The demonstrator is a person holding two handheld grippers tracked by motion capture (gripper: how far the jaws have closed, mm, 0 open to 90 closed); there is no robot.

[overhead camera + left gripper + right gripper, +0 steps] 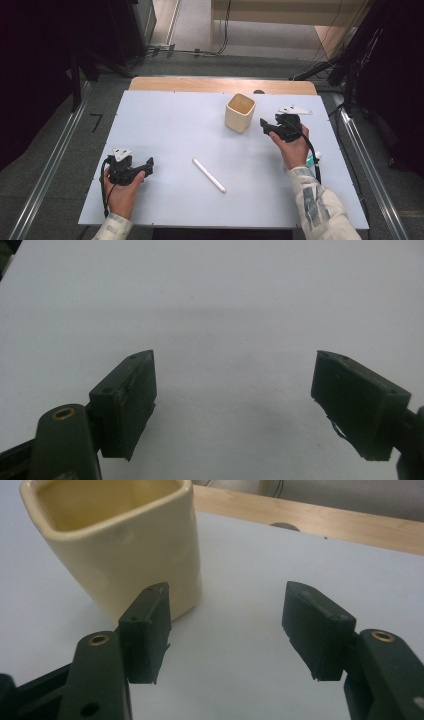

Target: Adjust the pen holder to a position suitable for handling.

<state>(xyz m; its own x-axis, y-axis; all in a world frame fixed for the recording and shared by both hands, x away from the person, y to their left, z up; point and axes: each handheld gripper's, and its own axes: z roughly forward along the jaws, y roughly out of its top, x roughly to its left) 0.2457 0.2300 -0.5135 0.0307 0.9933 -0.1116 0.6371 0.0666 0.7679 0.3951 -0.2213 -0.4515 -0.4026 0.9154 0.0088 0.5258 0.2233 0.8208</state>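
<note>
Cream cup (240, 113) stands just beside the right gripper (263, 123), its jaws spread.
Left gripper (148, 164) rests with jaws spread, empty, near a white pen (209, 175).

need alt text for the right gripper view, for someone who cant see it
The right gripper stands with its two black jaws wide apart and nothing between them, just in front of a cream square cup on a pale table. The cup stands upright behind the left jaw, its inside yellowish. A wooden edge runs along the table's far side.
</note>
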